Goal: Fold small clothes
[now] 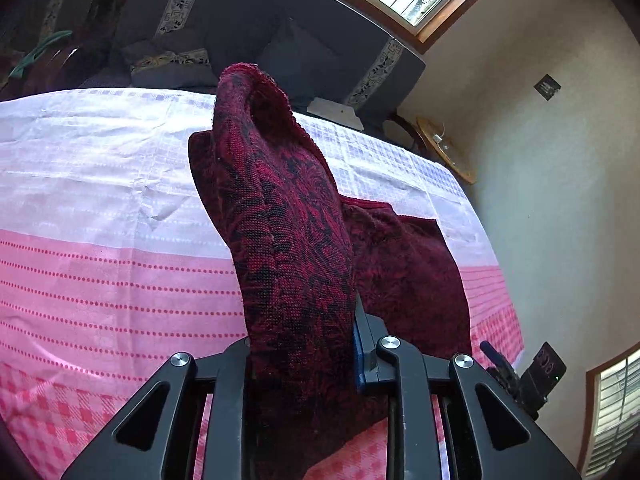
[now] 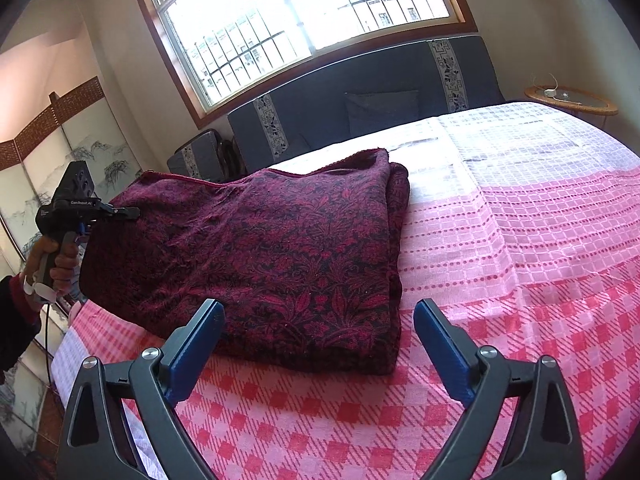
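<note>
The left gripper (image 1: 304, 356) is clamped on a fold of the dark red patterned cloth (image 2: 260, 256). In the left wrist view, the cloth (image 1: 288, 248) rises from between the two black fingers and blocks the middle of the frame; a blue pad (image 1: 359, 354) shows on the right finger, pressed against the fabric. In the right wrist view, the same gripper (image 2: 128, 213) is seen from the side, held by the person's hand (image 2: 54, 268) at the left edge of the cloth, lifting that edge off the bed.

The right gripper (image 2: 318, 344) is open, its two blue pads (image 2: 200, 344) spread wide apart and touching nothing. It hovers just in front of the near edge of the cloth.

The cloth lies folded in layers on the pink and white bedspread (image 2: 520, 248), toward the left side of the bed. A dark headboard (image 2: 360, 92) stands beyond it, below a window (image 2: 304, 12).
</note>
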`<state>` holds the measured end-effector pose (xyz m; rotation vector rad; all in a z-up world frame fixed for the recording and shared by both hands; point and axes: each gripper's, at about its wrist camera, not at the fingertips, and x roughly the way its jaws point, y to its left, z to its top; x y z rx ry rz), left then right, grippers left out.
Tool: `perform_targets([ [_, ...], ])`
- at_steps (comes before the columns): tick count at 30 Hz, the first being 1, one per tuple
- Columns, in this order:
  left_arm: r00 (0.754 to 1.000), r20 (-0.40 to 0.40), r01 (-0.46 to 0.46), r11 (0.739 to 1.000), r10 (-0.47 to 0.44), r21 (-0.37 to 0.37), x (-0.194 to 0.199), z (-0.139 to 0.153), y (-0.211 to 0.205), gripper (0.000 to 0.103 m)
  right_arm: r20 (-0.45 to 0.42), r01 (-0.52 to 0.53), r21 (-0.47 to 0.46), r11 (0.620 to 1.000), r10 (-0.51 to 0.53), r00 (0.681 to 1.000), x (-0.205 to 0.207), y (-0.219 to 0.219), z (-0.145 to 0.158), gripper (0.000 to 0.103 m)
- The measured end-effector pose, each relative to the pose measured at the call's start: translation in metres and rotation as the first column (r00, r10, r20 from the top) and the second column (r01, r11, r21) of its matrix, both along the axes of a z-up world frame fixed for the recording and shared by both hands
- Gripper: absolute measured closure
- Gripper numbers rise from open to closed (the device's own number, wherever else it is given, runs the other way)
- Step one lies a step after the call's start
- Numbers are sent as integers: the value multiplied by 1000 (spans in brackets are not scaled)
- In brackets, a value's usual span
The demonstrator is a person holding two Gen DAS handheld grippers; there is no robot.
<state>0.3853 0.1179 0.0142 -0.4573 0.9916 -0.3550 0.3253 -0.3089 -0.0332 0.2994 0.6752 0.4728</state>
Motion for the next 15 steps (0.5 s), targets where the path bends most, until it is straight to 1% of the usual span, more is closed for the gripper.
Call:
perform_targets([
  [8, 1000, -8, -12, 1000, 12, 15, -1, 35, -57, 81, 38, -37, 40, 999, 35, 999, -10, -2, 5, 5],
  [13, 1000, -19, -14, 1000, 14, 17, 3, 43, -90, 81, 65, -52, 59, 997, 49, 997, -17, -2, 8, 5],
  [14, 1000, -18, -13, 1000, 13, 23, 4, 45, -96, 81, 76, -44, 71, 996, 39, 996, -18, -3, 10, 5],
  [15, 1000, -15, -12, 999, 13, 31, 4, 47, -102, 81, 77, -67, 114, 991, 58, 995, -18, -3, 13, 4],
])
